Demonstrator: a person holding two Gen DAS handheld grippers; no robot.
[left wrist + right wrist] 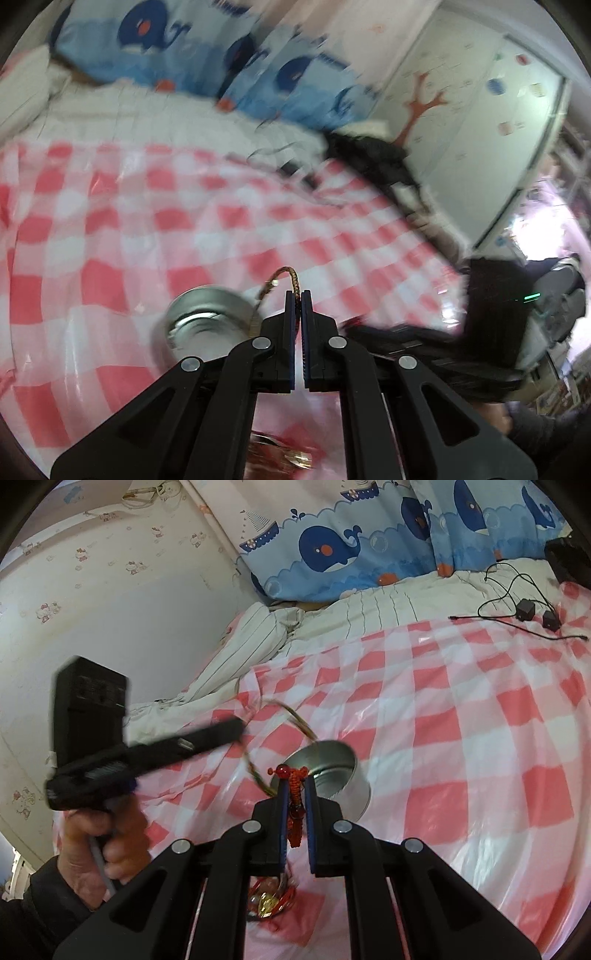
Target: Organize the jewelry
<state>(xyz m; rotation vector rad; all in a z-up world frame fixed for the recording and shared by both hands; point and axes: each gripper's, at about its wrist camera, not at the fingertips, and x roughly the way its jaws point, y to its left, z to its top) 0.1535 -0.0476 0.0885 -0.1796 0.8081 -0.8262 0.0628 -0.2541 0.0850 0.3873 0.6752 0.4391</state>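
Observation:
My left gripper (298,293) is shut on a braided gold-brown cord bracelet (291,277), which loops up and left above the round metal tin (207,317). In the right wrist view the left gripper (236,725) is blurred at the left, with the cord (295,720) trailing toward the tin (328,775). My right gripper (295,781) is shut on a red knotted cord bracelet with a red bead (295,797), held just in front of the tin. More red and gold jewelry (269,897) lies on the cloth below my right gripper.
A red-and-white checked plastic sheet (461,738) covers the bed. Two black chargers with cables (524,609) lie at the far right. Whale-print curtains (369,542) and a striped pillow (251,646) sit behind. A dark bag (369,155) lies at the bed's edge.

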